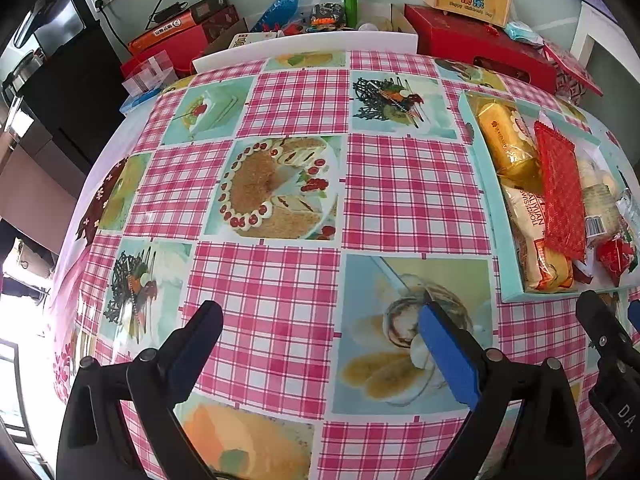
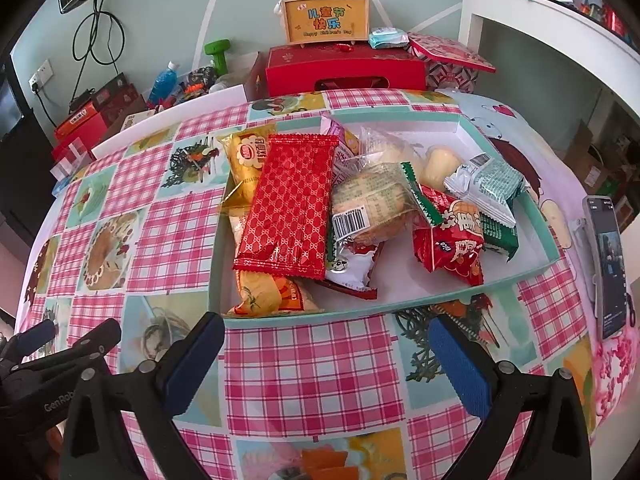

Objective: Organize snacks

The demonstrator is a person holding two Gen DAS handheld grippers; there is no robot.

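Both grippers (image 1: pixel 320 320) (image 2: pixel 326 334) spread, empty — pink checked tablecloth (image 1: pixel 412 188), clutter by wall.

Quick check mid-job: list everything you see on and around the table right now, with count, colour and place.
snack tray: 1, pale green rim, table's right part
red patterned packet: 1, red, on top of the pile in the tray
yellow packet: 1, tray's far-left corner
green-white packet: 1, tray's right side
red gift box: 1, behind the table
wooden sign box: 1, on the gift box
phone: 1, dark, table's right edge
left gripper: open, empty
right gripper: open, empty
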